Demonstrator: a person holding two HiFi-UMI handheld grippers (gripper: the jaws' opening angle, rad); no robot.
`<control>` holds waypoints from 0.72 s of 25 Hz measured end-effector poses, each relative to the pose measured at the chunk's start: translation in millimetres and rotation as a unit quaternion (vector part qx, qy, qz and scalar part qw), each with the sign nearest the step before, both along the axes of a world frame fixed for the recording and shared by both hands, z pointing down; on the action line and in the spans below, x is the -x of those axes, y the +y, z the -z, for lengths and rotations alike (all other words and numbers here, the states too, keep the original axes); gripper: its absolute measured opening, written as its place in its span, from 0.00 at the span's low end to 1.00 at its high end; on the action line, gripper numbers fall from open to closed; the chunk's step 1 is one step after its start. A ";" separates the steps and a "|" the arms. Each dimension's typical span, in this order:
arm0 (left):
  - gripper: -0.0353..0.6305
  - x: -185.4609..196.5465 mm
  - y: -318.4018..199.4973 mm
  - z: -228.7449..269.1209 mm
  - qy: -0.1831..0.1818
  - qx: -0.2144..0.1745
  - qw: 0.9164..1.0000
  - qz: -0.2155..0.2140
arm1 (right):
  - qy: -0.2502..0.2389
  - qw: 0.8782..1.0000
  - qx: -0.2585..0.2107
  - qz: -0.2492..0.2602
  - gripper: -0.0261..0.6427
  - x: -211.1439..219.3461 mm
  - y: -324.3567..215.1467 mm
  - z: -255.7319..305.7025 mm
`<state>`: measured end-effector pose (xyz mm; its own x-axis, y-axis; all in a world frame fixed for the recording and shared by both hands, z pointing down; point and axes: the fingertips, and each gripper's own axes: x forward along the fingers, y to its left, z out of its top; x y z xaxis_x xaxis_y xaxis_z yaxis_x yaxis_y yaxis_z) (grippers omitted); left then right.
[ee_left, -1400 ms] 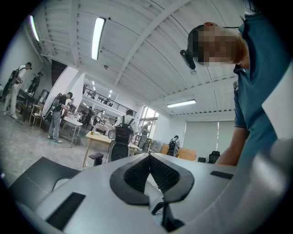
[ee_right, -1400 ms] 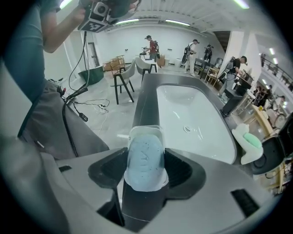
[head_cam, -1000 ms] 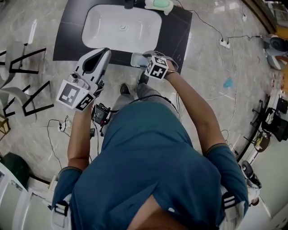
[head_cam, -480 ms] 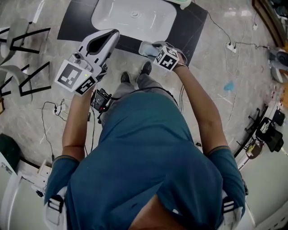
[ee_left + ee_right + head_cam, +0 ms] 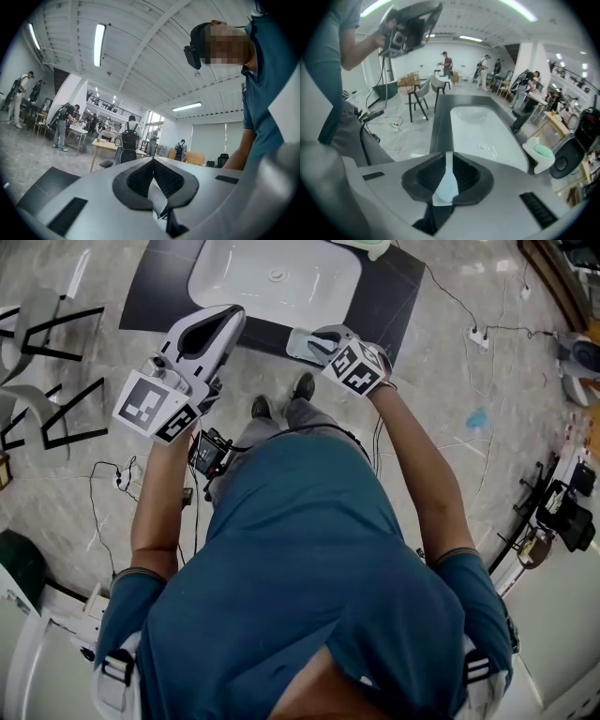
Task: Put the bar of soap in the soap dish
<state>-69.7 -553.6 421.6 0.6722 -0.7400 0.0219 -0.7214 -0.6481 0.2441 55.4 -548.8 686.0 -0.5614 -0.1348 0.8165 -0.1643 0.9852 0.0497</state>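
- Low at 6 o'clock in the right gripper view: right hand-held gripper (image 5: 446, 154), jaws just closing, drawn down to a thin pale seam, nothing caught between the pads, nose tipped down toward the dark worktop (image 5: 438, 123).
- Up at 10 o'clock in the head view: left hand-held gripper (image 5: 223, 317), held level, jaws together on nothing, aimed off across the room and taking no part.
- Ahead of the right jaws, between 12 and 1 o'clock: white basin (image 5: 480, 133) sunk into the worktop.
- Farther out at 3 o'clock: pale soap dish (image 5: 536, 165) standing on the worktop just beside the basin, with the green bar of soap (image 5: 544, 151) lying in its hollow, well apart from both tools.
- Judged from that lie: goal apparently met already, with no carrying left.
- Handling, as a guess: small, light and rigid, with rounded edges; probably slick, more so if wet, and apt to squirt out under a hard pinch.
- Best hold, if needed again: across the short width at mid-length, pads flat on the long sides, moderate squeeze, kept low over the dish.
- Dish likely light too, prone to skid or tip if nudged; safer approached from above than from the side.
- Outermost: marbled floor (image 5: 441, 399), and chairs (image 5: 47, 352) at 9 o'clock in the head view.
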 end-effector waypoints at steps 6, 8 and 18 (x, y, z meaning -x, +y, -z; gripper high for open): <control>0.06 -2.8 1.5 11.3 0.000 -0.010 1.000 -0.011 | -0.226 0.968 -0.024 -0.105 0.06 13.5 -15.9 133.6; 0.06 -5.3 3.1 14.9 -0.001 -0.014 1.000 -0.018 | -0.292 0.949 -0.043 -0.114 0.06 12.5 -12.7 182.0; 0.06 -11.9 15.8 33.4 -0.008 -0.033 0.998 -0.048 | -0.382 0.908 -0.115 -0.126 0.06 -1.6 32.4 306.5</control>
